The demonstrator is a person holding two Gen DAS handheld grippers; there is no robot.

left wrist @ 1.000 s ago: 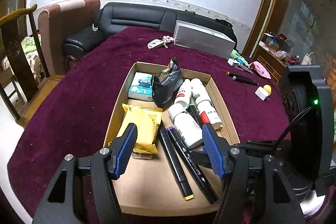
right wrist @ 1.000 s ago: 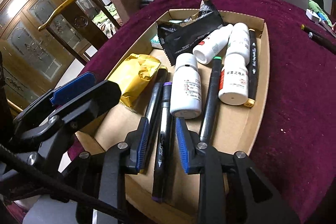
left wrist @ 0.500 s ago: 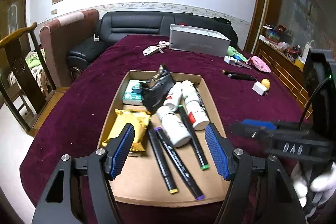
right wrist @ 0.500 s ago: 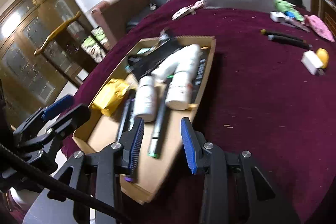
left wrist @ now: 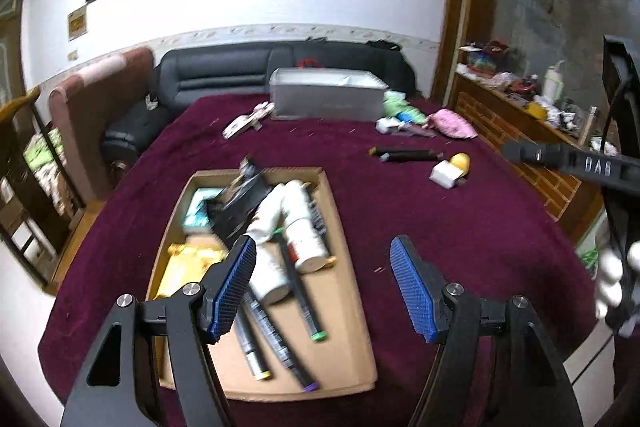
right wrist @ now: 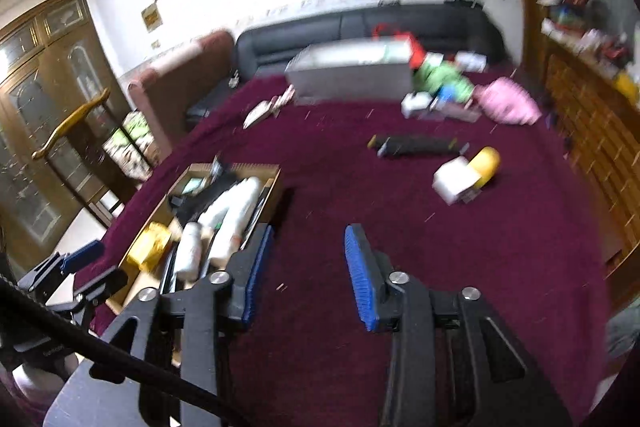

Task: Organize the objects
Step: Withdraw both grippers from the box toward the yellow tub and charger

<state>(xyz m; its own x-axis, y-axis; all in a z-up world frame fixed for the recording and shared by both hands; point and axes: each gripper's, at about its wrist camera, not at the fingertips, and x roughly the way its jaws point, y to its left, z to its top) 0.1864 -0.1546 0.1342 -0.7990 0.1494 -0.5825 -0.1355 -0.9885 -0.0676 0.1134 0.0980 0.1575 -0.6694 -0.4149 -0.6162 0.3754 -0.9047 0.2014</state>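
Between picks, by the look of it; right gripper (right wrist: 308, 273) empty, jaws opening over bare cloth right of the cardboard tray (left wrist: 348, 267); left gripper (left wrist: 324, 285) wide, holding nothing, above tray's near end; next, probably a reach toward the black marker (right wrist: 416, 145) beyond the tray; tray crowded with white bottles (left wrist: 304, 227), markers, packets.

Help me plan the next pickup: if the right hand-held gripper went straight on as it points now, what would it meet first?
Most likely bare maroon tablecloth. The right hand-held gripper, empty with jaws opening, points there; the white box lies farther right, though depth is uncertain.
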